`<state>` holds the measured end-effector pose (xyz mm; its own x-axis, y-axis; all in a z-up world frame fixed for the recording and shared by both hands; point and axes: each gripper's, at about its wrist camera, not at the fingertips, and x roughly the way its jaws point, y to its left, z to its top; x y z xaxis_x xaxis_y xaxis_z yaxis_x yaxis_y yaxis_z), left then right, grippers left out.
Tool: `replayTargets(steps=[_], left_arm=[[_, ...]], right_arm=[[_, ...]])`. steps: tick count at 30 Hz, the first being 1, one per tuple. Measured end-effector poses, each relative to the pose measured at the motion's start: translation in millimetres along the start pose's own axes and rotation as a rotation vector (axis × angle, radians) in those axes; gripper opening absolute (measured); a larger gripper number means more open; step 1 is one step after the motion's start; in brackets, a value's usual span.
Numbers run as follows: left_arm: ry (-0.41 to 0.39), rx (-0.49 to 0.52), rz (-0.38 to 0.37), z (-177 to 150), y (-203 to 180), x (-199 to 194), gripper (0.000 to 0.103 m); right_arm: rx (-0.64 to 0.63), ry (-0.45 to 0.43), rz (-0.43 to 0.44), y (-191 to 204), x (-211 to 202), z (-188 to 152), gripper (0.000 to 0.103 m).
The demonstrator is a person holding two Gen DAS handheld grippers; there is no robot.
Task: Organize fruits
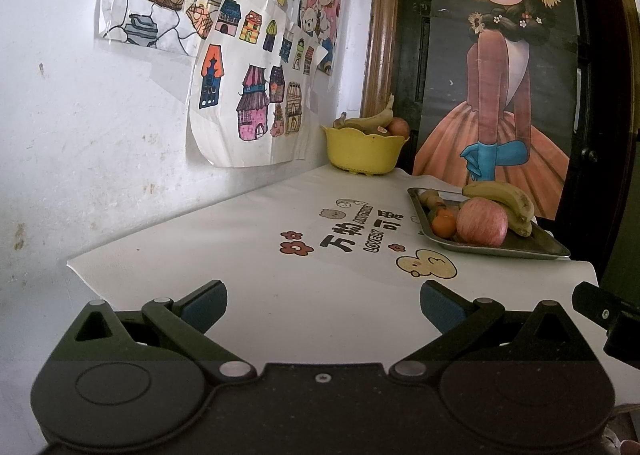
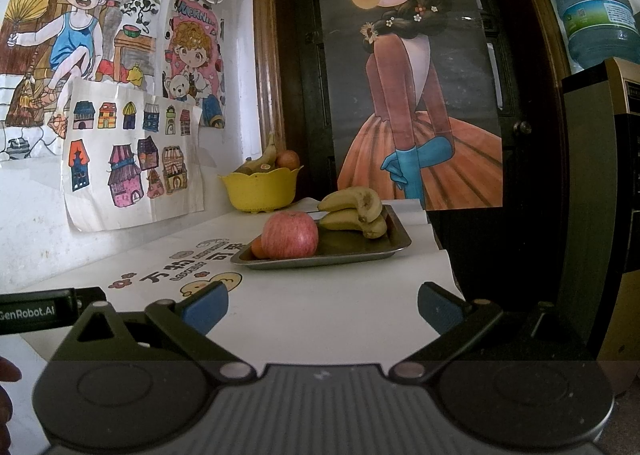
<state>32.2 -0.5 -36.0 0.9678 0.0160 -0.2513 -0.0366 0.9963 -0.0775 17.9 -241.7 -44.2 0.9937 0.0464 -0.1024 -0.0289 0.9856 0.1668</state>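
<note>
A metal tray (image 1: 520,249) (image 2: 396,245) on the white table holds a red apple (image 1: 482,221) (image 2: 290,234), two bananas (image 1: 506,201) (image 2: 354,211) and an orange (image 1: 444,225) (image 2: 258,248). Behind it a yellow bowl (image 1: 362,151) (image 2: 260,189) in the corner carries a banana (image 1: 370,119) and a reddish fruit (image 1: 399,127) (image 2: 288,160). My left gripper (image 1: 322,303) hovers open over the table, well short of the tray. My right gripper (image 2: 322,305) is open too, near the table's front edge, with nothing between its fingers.
Drawings are taped to the white wall (image 1: 80,115) on the left. A dark door with a poster (image 2: 416,95) stands behind the table. A water dispenser (image 2: 600,175) with its bottle stands at the right. The tablecloth (image 1: 260,255) has printed characters in the middle.
</note>
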Motion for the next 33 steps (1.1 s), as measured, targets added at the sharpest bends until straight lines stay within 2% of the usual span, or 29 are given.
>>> replayTargets(steps=[33], left_arm=[[0.033, 0.024, 0.026, 2.1, -4.4, 0.3, 0.102]], right_arm=[[-0.004, 0.006, 0.004, -0.2, -0.9, -1.6, 0.103]])
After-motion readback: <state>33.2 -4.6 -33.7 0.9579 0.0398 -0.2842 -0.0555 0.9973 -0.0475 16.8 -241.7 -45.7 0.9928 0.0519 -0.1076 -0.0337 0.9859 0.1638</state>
